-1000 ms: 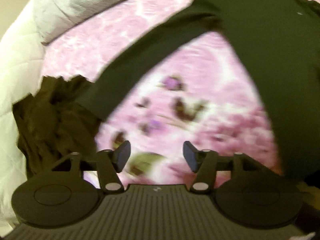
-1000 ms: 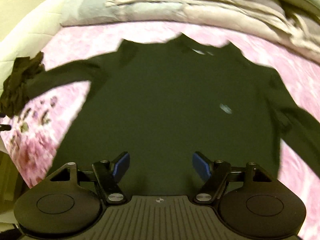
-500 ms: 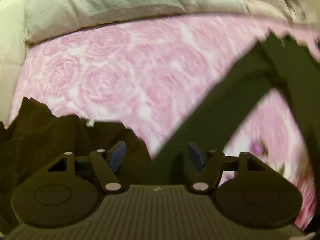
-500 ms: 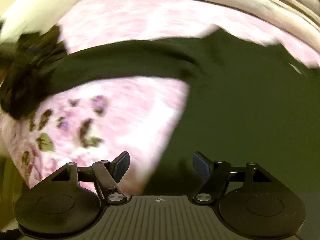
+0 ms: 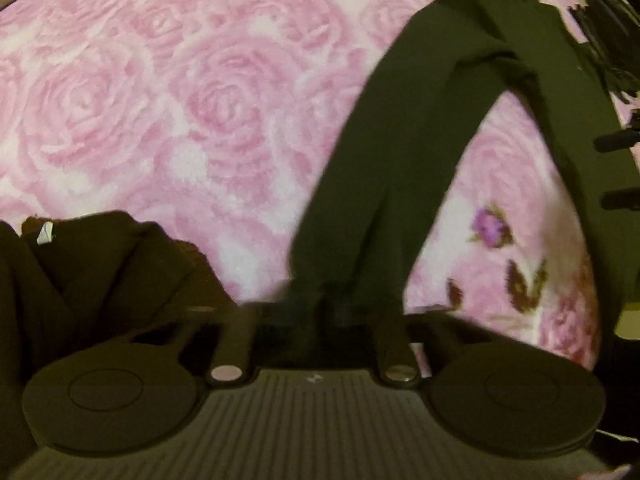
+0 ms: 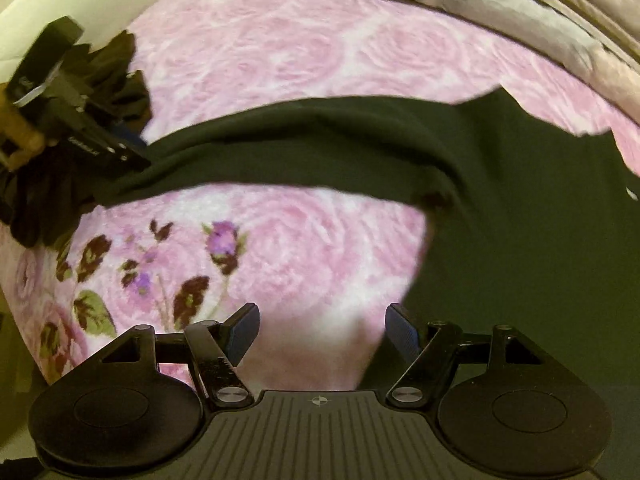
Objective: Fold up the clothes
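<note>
Left gripper (image 5: pixel 320 312) has swung over and snapped shut on the dark shirt's sleeve (image 5: pixel 384 184) end.
Right gripper (image 6: pixel 320 336) hangs wide open, empty, above the pink rose blanket (image 6: pixel 280 248); shirt spread flat.

Left wrist camera peers steeply down, close over the pink rose blanket (image 5: pixel 168 92). Right wrist camera does likewise nearby, and both catch the dark sleeve (image 5: pixel 400 152) (image 6: pixel 320 140) stretched across it.
</note>
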A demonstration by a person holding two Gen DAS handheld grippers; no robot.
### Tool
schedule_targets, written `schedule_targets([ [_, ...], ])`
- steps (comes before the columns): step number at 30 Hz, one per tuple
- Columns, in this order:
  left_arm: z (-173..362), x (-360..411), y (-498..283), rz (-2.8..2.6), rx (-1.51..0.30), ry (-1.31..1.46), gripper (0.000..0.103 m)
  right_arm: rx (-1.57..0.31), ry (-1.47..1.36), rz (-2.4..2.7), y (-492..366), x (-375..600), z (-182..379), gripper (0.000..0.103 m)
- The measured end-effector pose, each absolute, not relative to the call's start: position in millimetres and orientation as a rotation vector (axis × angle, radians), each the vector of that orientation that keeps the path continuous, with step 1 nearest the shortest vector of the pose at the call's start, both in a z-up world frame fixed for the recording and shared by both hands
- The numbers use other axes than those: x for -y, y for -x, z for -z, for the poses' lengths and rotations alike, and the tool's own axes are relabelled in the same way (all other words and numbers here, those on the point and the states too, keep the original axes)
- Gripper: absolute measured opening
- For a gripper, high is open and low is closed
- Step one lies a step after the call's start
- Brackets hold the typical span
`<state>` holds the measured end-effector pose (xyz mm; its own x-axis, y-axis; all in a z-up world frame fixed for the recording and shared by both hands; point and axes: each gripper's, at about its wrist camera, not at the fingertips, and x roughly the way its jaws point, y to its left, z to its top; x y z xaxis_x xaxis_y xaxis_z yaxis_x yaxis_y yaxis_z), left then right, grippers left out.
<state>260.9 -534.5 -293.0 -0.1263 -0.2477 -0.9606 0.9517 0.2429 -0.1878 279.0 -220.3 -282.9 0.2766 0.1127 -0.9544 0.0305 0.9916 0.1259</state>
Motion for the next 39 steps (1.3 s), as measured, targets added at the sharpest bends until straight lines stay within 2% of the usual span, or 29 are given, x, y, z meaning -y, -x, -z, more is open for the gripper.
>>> schedule_targets([
  [6, 239.0, 527.2, -316.8, 1.083, -1.088, -0.67, 0.008, -1.26, -0.132, -0.031, -279.1, 225.1, 273.8, 0.073],
  [9, 230.7, 526.1, -335.5, 0.983, -1.043, -0.711, 0.007, -1.255, -0.142, -0.016, -278.7, 224.9, 274.7, 0.073],
  [10, 229.0, 524.9, -335.7, 0.968, -1.03, -0.728, 0.01, -1.255, -0.143, -0.011, -277.8, 224.9, 275.2, 0.073],
  [11, 228.1, 521.4, -332.8, 0.964, -1.022, -0.744, 0.013, -1.253, -0.145, -0.006, -276.3, 225.0, 275.6, 0.073],
  [13, 227.5, 513.6, -320.8, 0.965, -0.989, -0.786, 0.029, -1.252, -0.154, 0.002, -272.9, 225.0, 276.6, 0.073],
  [14, 227.8, 509.2, -311.6, 0.97, -0.965, -0.812, 0.031, -1.253, -0.157, 0.006, -270.8, 225.1, 277.6, 0.073],
  [18, 238.2, 501.4, -261.3, 1.038, -0.8, -1.012, 0.038, -1.264, -0.171, 0.023, -262.1, 225.7, 282.8, 0.073],
  [22, 263.3, 505.4, -214.0, 1.15, -0.624, -1.252, 0.039, -1.28, -0.183, 0.028, -258.6, 222.3, 289.0, 0.074],
  [25, 289.2, 513.0, -193.0, 1.192, -0.508, -1.426, 0.039, -1.28, -0.176, 0.031, -257.1, 218.5, 290.4, 0.08],
  [27, 308.3, 517.1, -186.6, 1.182, -0.444, -1.555, 0.037, -1.272, -0.176, 0.041, -256.3, 217.2, 289.1, 0.081],
  [30, 311.5, 519.8, -190.5, 1.195, -0.456, -1.589, 0.005, -1.266, -0.184, 0.061, -254.5, 218.3, 286.3, 0.081],
  [32, 298.9, 520.1, -195.5, 1.207, -0.492, -1.546, 0.004, -1.263, -0.188, 0.078, -252.7, 220.0, 282.9, 0.081],
  [36, 239.0, 493.6, -195.7, 1.168, -0.49, -1.423, 0.003, -1.244, -0.197, 0.105, -249.1, 225.0, 273.1, 0.081],
  [39, 233.1, 469.1, -179.3, 1.202, -0.562, -1.43, 0.003, -1.243, -0.217, 0.12, -245.9, 229.0, 271.8, 0.081],
])
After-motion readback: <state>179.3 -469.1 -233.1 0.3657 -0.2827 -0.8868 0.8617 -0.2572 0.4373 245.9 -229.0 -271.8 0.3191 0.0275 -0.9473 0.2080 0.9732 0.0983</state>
